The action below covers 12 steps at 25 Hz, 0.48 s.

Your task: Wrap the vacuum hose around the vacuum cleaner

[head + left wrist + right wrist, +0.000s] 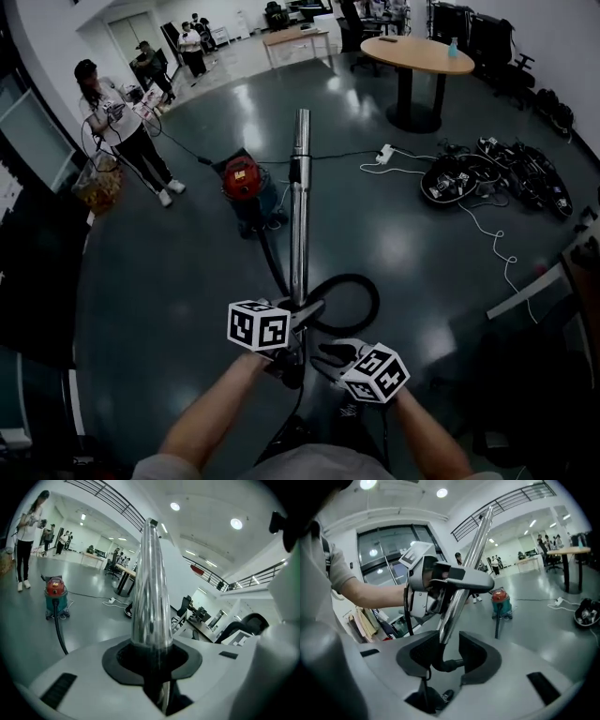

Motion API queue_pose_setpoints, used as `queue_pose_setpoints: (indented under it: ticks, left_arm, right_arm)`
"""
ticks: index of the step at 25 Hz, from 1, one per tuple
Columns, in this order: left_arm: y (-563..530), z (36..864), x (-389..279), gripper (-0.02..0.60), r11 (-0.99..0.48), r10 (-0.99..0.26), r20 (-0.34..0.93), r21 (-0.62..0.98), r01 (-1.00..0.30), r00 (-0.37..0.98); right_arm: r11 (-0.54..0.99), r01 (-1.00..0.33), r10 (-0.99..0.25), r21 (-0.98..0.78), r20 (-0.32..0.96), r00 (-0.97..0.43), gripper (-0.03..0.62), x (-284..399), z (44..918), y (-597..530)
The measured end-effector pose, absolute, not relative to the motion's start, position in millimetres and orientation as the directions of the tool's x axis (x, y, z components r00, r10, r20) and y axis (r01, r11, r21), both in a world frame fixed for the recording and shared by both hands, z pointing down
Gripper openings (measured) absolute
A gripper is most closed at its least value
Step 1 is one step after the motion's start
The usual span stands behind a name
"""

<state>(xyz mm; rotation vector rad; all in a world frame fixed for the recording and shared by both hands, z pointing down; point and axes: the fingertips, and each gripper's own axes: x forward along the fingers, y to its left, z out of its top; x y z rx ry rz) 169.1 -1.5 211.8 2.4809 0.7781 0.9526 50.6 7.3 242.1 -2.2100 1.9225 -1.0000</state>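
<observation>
The red and teal vacuum cleaner (246, 184) stands on the grey floor ahead of me. Its chrome wand (300, 206) runs from near my hands out toward it. The black hose (349, 302) curls in a loop on the floor at the wand's near end. My left gripper (302, 314) is shut on the chrome wand (151, 588), which rises straight out from between its pads. My right gripper (330, 354) sits just right of it. Its pads (471, 656) stand apart around the wand's lower end (446, 625) and the black hose elbow (446, 665), without pressing on them. The vacuum cleaner (500, 603) shows beyond.
A person (117, 120) stands at the left near the vacuum, with others farther back. A round wooden table (417, 54) is at the back right. Black gear and cables (492, 173) lie on the floor at right, with a white power strip (384, 153) and cord.
</observation>
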Motion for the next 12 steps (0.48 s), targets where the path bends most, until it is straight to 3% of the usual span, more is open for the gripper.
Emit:
queue_pose_setpoints:
  ticks: [4,12]
  left_arm:
    - [-14,212,179,0.112,-0.782,0.585,0.48,0.549,0.296,0.654]
    - [-34,216,193,0.112,-0.781,0.501,0.455,0.604,0.159,0.736]
  right_arm:
    - [-0.128,-0.84,-0.917,-0.527,0.385,-0.102,0.187,41,249,-12]
    - [-0.121,-0.818,-0.891,-0.562,0.425,-0.161,0.199,52,280,-46]
